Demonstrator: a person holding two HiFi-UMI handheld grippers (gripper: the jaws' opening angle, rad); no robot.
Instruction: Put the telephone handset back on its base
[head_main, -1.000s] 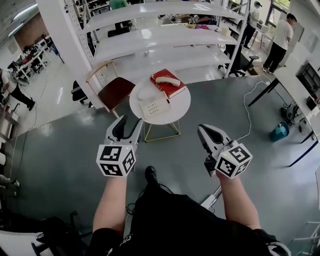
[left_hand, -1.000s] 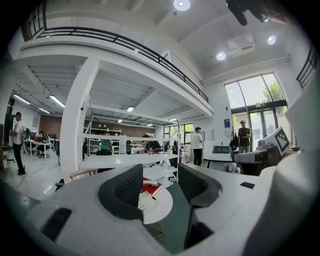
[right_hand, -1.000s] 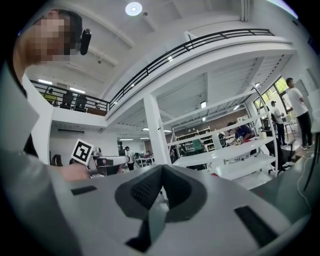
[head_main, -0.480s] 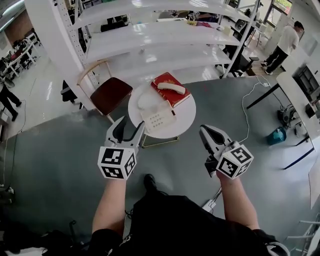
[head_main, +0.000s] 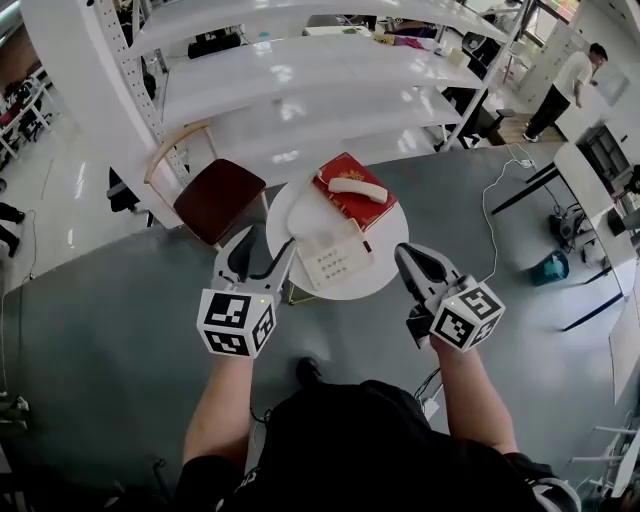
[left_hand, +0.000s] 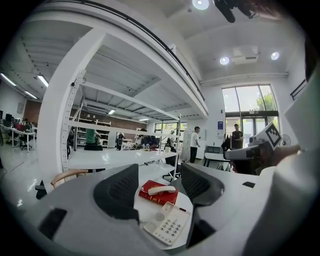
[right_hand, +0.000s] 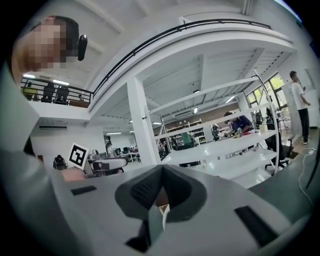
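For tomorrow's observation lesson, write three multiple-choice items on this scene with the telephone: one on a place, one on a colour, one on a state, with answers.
1. Where does the telephone base stand?
A on the round table
B in a drawer
C on a sofa

2. What colour is the book?
A blue
B green
C red

3. How is the handset placed?
A seated on the base
B lying off the base
C dangling over the table's edge

Answers:
1 A: the head view shows the base on the white tabletop.
2 C: its cover shows red.
3 B: it lies across the book, apart from the base.
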